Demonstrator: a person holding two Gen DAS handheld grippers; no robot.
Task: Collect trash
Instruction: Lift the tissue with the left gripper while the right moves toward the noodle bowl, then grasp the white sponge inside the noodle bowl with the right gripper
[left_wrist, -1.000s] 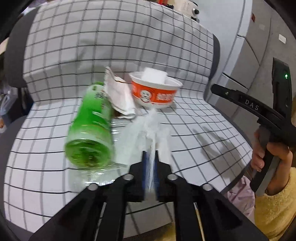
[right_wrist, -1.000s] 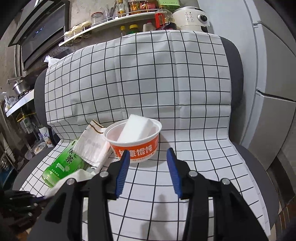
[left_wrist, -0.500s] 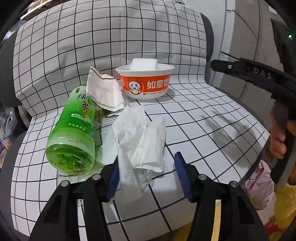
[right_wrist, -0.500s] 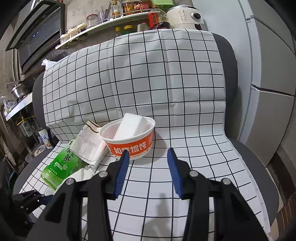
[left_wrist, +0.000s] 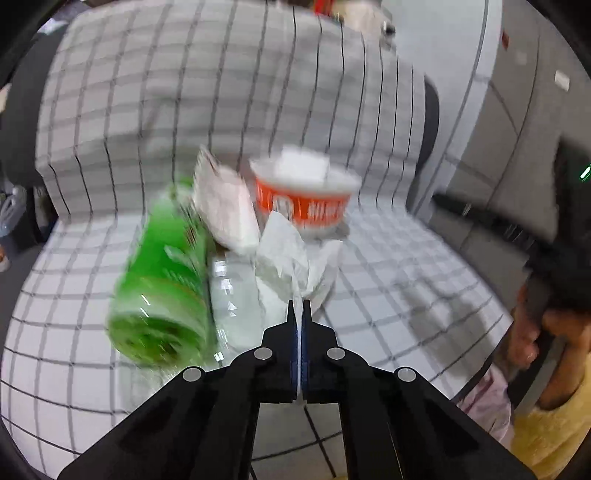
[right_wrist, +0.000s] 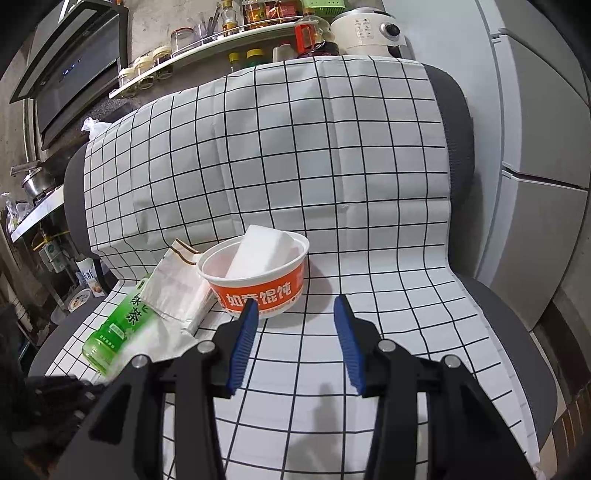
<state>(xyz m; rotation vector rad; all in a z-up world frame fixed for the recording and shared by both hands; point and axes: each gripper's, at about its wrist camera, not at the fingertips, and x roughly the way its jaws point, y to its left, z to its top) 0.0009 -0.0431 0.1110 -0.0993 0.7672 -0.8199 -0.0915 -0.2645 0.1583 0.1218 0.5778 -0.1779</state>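
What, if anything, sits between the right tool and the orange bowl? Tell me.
Nothing visible does. The right tool is open, and the orange bowl sits just ahead of its left finger on the checkered cloth, with only bare cloth between.

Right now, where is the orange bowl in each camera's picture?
Left wrist view: the orange bowl sits just above the middle, blurred, behind the white tissue.
Right wrist view: the bowl sits left of the middle, above the right gripper.
Shared landmark: the green bottle, left of the bowl in both.

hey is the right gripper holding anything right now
No, the right gripper has its jaws spread wide with nothing between them, just short of the orange bowl.
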